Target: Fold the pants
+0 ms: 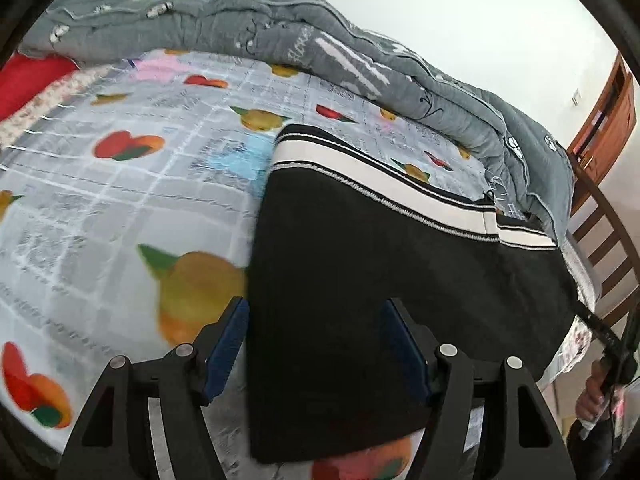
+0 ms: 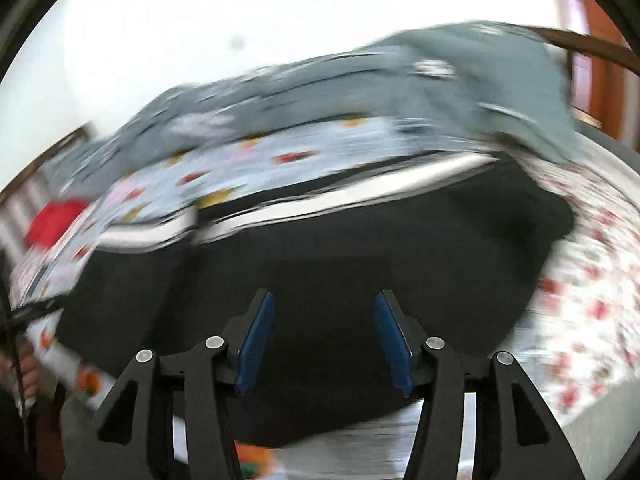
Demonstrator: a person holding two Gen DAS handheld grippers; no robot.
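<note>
Black pants (image 1: 360, 264) with a white-and-black striped band (image 1: 384, 184) lie flat on the fruit-print bed sheet (image 1: 120, 200). My left gripper (image 1: 314, 312) hovers open over the pants' near left edge, its blue pads (image 1: 228, 348) apart with nothing pressed between them. The right wrist view is blurred by motion. There the same pants (image 2: 340, 248) fill the middle, and my right gripper (image 2: 324, 304) stands open above the dark cloth, holding nothing. A hand (image 1: 596, 392) with the other gripper shows at the far right of the left wrist view.
A rumpled grey quilt (image 1: 320, 44) runs along the far side of the bed. A red cloth (image 1: 28, 80) lies at the far left. A wooden bed rail (image 1: 608, 248) and a brown door (image 1: 608, 112) stand to the right. A floral sheet (image 2: 580, 280) covers the bed's right end.
</note>
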